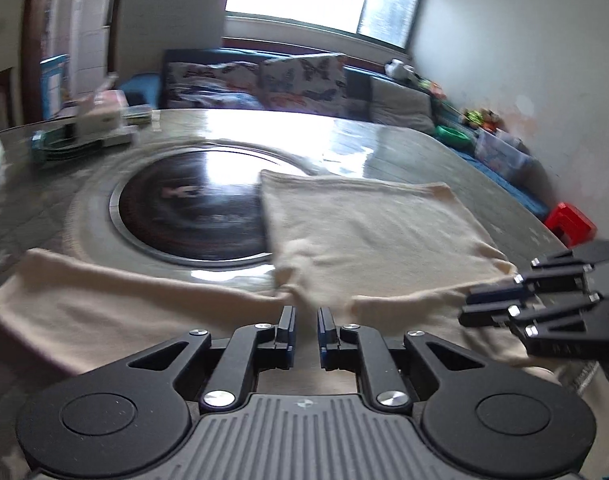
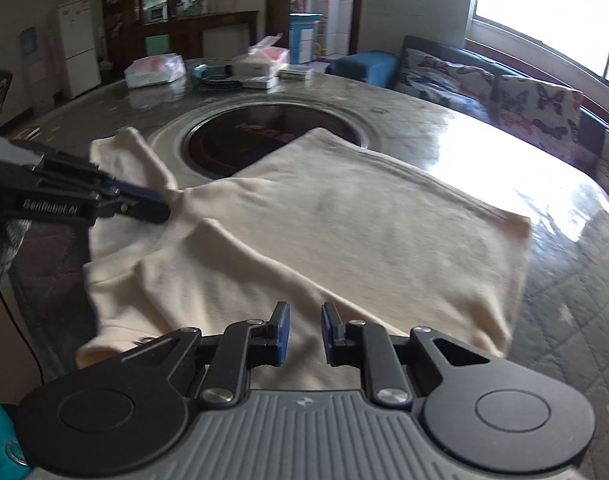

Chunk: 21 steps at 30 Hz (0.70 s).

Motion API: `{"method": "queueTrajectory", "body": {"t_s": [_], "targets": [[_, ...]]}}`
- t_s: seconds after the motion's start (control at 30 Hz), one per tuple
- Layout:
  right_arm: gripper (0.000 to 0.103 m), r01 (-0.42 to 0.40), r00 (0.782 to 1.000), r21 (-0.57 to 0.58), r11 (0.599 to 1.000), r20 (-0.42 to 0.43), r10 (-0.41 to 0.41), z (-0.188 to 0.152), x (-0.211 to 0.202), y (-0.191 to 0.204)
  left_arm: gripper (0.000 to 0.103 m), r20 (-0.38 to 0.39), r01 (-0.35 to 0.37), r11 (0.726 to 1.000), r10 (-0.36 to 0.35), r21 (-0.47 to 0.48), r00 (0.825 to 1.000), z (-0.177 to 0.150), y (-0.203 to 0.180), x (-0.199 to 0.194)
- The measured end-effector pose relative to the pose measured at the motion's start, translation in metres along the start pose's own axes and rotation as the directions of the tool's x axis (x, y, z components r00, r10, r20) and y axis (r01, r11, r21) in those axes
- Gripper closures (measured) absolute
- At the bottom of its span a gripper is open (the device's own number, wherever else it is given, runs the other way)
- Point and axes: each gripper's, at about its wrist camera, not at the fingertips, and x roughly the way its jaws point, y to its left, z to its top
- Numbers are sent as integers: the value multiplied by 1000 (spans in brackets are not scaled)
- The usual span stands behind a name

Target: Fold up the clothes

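A cream garment [image 1: 368,224] lies on the round table, partly folded, with a sleeve stretched to the left [image 1: 104,296]. It also shows in the right wrist view [image 2: 344,216]. My left gripper [image 1: 306,312] hovers over the garment's near fold with its jaws a small gap apart, nothing between them. It appears at the left of the right wrist view [image 2: 160,208], by the sleeve. My right gripper [image 2: 304,312] is over the garment's near edge, jaws a small gap apart and empty. It appears at the right of the left wrist view [image 1: 470,304].
The table [image 2: 504,160] has a black round hob inset [image 2: 264,136] in its middle. Boxes and packets [image 2: 248,68] stand at its far side. A sofa with butterfly cushions [image 1: 296,80] stands behind. A red stool [image 1: 568,224] is on the floor.
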Motion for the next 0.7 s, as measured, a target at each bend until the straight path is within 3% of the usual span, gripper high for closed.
{"method": "queueTrajectory", "body": {"t_s": [0.07, 0.17, 0.23, 0.37, 0.5, 0.7], "targets": [[87, -29, 1000, -30, 999, -1, 29, 3, 4, 12, 76, 10, -60, 997, 60, -47, 998, 0, 17, -7], [87, -72, 997, -76, 994, -4, 72, 8, 9, 29, 74, 22, -153, 982, 156, -107, 988, -1, 39, -15], [86, -101, 995, -106, 989, -7, 100, 11, 13, 41, 65, 27, -219, 965, 225, -143, 974, -2, 52, -20], [84, -112, 994, -123, 986, -1, 113, 14, 13, 47, 60, 26, -343, 915, 356, -213, 934, -3, 78, -27], [78, -97, 995, -114, 989, 14, 99, 15, 8, 44, 59, 14, -451, 850, 472, -271, 881, 2, 102, -25], [78, -73, 996, -96, 993, 36, 77, 16, 0, 37, 65, -18, -465, 818, 489, -339, 872, 5, 122, -13]]}}
